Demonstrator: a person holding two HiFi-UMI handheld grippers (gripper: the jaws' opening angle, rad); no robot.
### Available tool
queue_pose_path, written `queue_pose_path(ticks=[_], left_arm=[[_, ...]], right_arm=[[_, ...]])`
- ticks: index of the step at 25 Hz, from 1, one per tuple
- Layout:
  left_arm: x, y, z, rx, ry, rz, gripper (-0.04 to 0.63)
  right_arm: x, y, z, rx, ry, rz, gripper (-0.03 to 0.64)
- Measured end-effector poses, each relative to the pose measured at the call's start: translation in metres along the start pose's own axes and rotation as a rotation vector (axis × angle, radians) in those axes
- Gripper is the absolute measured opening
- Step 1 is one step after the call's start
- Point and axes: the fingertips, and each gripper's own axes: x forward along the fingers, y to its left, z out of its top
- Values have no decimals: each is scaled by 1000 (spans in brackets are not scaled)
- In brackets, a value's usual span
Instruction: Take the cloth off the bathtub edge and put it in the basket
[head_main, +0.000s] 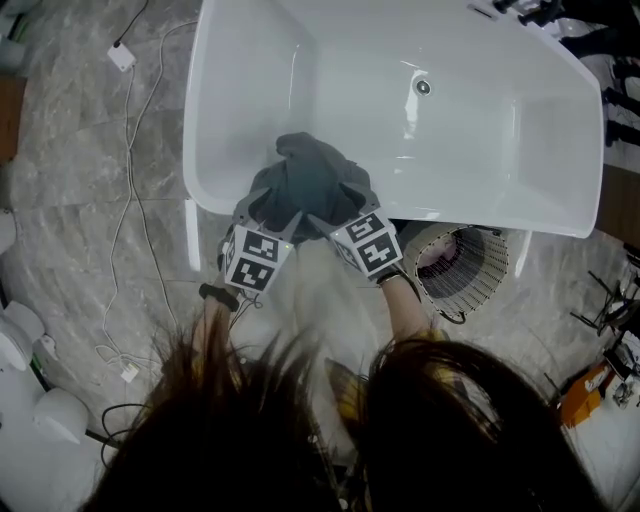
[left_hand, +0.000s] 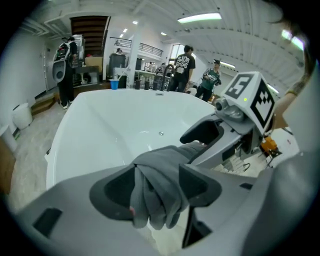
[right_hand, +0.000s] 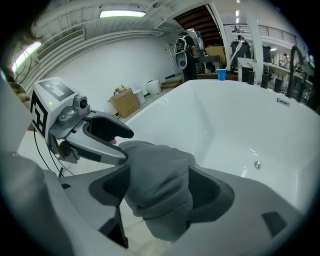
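Grey marbled floor (head_main: 70, 170) is spreading around a white bathtub (head_main: 480, 140), and the person is leaning over its near edge. Both tools are pointing steeply down at the dark grey cloth (head_main: 312, 182), which is lying bunched over that edge, partly hanging into the tub beyond the jaws. The left gripper (left_hand: 156, 186) is standing with its jaws spread apart and a hanging fold of the cloth between them. The right gripper (right_hand: 160, 190) is likewise spread wide, with a thick bundle of cloth filling the gap between its jaws. As I read it, neither pair is pinching yet: the fabric is sitting loosely between the pads rather than being squeezed. So the step in hand looks like the grasp itself, the very start of the task. The woven-looking basket (head_main: 482, 272) is sitting on the floor just to the right of the right jaws, outside the tub. Next, both pairs of jaws need closing firmly on the fabric, then a lift clear of the rim and a short carry rightward over the basket's opening before letting go.
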Motion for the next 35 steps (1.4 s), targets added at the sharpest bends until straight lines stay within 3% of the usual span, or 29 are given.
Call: queue_pose_path(ticks=[6, 16, 25, 30, 35], left_arm=[[11, 1, -10, 130, 82, -29, 327], [29, -10, -27, 294, 220, -161, 357], [50, -17, -46, 513, 300, -153, 364], [53, -18, -48, 527, 347, -174, 362], [52, -21, -51, 544, 384, -189, 351]], right_arm=[[6, 2, -19, -88, 88, 56, 392], [28, 2, -34, -278, 236, 96, 405], [38, 4, -37, -351, 277, 95, 405], [37, 7, -37, -391, 267, 103, 398], [35, 16, -38, -477, 270, 109, 320]])
